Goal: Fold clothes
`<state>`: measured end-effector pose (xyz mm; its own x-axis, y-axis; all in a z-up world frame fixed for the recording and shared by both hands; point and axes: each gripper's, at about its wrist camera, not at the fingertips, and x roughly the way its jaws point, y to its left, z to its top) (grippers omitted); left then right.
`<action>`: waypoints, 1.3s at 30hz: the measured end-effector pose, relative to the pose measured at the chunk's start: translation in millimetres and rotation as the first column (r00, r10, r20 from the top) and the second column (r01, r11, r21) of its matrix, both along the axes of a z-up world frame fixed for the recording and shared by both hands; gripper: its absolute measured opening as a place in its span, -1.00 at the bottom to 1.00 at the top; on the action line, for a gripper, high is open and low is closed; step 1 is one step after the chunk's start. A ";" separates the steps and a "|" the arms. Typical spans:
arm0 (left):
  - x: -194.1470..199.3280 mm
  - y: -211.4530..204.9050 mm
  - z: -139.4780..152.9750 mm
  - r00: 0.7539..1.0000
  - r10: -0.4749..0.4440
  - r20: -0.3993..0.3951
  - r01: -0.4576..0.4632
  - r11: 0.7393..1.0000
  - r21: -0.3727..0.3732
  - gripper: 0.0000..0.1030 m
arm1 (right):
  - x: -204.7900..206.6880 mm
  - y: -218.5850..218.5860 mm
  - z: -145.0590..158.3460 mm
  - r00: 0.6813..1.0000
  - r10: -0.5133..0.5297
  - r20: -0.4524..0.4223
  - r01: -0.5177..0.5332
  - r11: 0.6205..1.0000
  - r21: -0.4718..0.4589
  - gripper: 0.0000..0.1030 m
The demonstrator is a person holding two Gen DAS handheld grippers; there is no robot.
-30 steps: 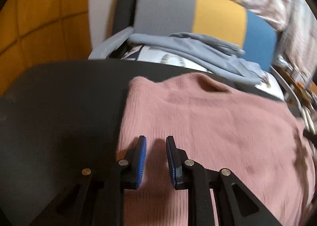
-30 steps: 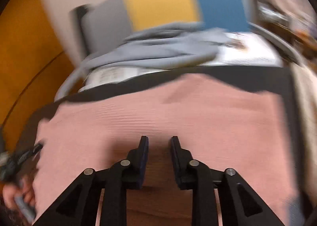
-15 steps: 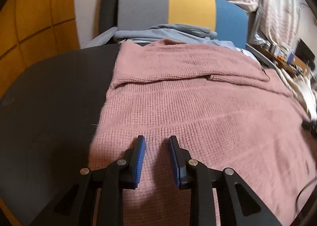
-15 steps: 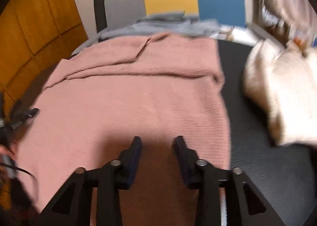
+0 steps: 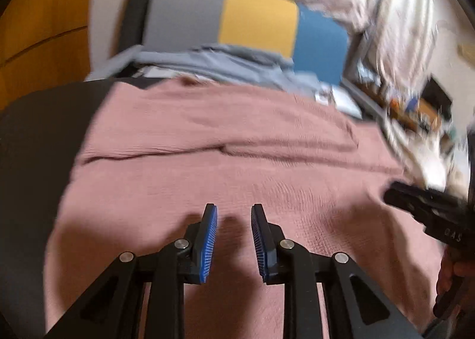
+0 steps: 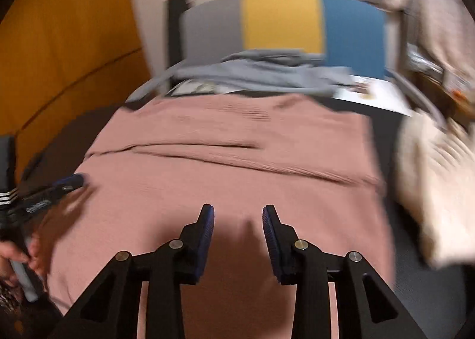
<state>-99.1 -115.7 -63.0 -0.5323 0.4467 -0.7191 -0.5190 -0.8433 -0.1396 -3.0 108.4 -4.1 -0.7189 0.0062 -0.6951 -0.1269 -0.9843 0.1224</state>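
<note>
Black table [image 5: 32, 143], pink sweater [image 5: 225, 166] spread flat, left claw [image 5: 234, 238] and right claw [image 6: 238, 238] apart, lettering unreadable

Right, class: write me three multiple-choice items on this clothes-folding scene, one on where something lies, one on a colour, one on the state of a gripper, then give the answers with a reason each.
1. Where is the cream garment?
A. right of the pink sweater
B. on the chair
C. under the pink sweater

2. Which colour is the middle band of the chair back?
A. red
B. yellow
C. green

3. How is the right gripper?
A. shut on cloth
B. open, empty
C. out of view

Answers: 1 A, it lies at the sweater's right edge; 2 B, yellow sits between grey and blue; 3 B, sweater shows through the gap between its jaws.
</note>
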 end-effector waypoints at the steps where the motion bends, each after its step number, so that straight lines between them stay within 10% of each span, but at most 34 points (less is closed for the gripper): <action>1: 0.5 2.0 -3.1 1.000 -0.001 -0.004 0.001 1.000 -0.013 -0.53 | -11.2 -8.5 -5.3 1.000 0.020 0.009 -0.020 1.000 -0.007 -0.37; 6: 1.8 -5.5 -8.6 1.000 -0.003 0.008 0.003 1.000 0.016 -0.52 | -40.9 -23.5 -38.3 0.996 0.031 0.078 -0.028 0.999 -0.033 -0.57; 18: 1.7 -16.8 -9.7 0.999 -0.006 0.037 0.003 0.997 0.083 -0.52 | 31.8 116.9 -44.3 0.953 -0.289 0.090 0.297 0.951 -0.091 -1.00; 23: 0.7 -15.6 -9.2 1.000 -0.005 0.026 0.003 0.998 0.067 -0.51 | 66.9 170.6 -41.4 0.897 -0.437 0.071 0.442 0.872 -0.209 -1.00; 30: -1.4 -17.0 -7.6 0.999 -0.004 0.037 0.001 0.997 0.080 -0.51 | 71.5 108.0 -19.2 0.957 -0.289 0.016 0.289 0.955 -0.070 -0.90; 39: -1.8 -24.8 -10.6 0.998 -0.002 0.060 -0.006 0.990 0.142 -0.51 | 45.0 190.4 -34.6 0.904 -0.417 0.092 0.426 0.868 -0.254 -0.53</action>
